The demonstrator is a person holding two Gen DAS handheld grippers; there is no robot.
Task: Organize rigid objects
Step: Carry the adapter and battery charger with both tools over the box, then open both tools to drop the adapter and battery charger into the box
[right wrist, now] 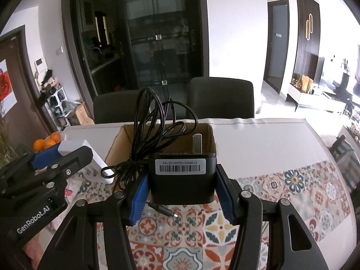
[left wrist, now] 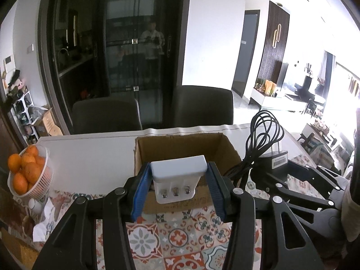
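My right gripper [right wrist: 182,193] clamps the black adapter [right wrist: 181,175], cable [right wrist: 155,121] hanging loose; my left gripper [left wrist: 178,186] clamps the white charger [left wrist: 177,177]. Both hang just short of the open box [left wrist: 180,148], straight ahead, left nearer its middle.

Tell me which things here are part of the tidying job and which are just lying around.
Part of the job:
- white charger, held in left gripper
- black adapter with cable, held in right gripper
- cardboard box

Just lying about:
- basket of oranges
- chairs
- patterned tablecloth
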